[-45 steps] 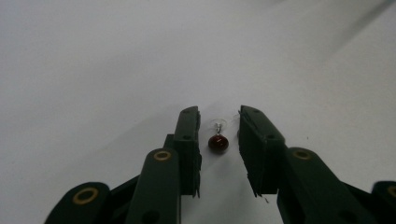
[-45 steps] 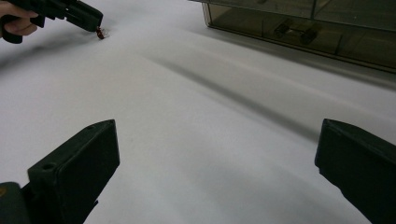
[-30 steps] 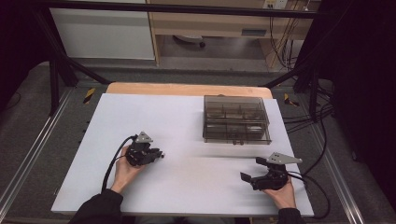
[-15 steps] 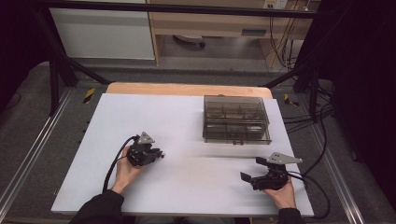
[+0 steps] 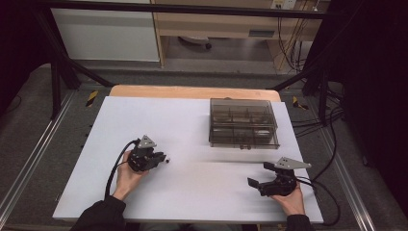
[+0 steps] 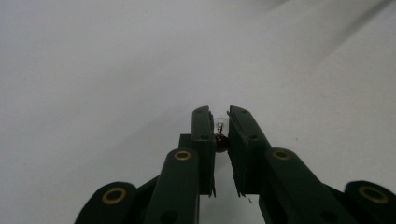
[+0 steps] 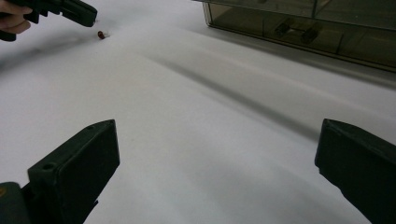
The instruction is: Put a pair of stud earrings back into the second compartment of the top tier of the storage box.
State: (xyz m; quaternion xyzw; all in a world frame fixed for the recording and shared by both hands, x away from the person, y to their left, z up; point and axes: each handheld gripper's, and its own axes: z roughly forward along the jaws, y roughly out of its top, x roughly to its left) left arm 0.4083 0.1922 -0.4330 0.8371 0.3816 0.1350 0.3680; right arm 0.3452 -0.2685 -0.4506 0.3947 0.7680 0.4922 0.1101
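on the white table (image 5: 192, 125) we see our left tongs (image 6: 221, 122) drawn narrow around a tiny bulb (image 6: 220, 135), its long axis running along the jaws between the tips, while our right tongs (image 7: 219, 168) gape wide, well apart.

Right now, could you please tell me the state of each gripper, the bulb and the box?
Left gripper: jaws nearly closed at the bulb; a firm grip cannot be confirmed.
Right gripper: wide open, empty, low over the table.
Bulb: intact, at the left jaw tips, down at the table surface.
Box: lid apparently closed, untouched.
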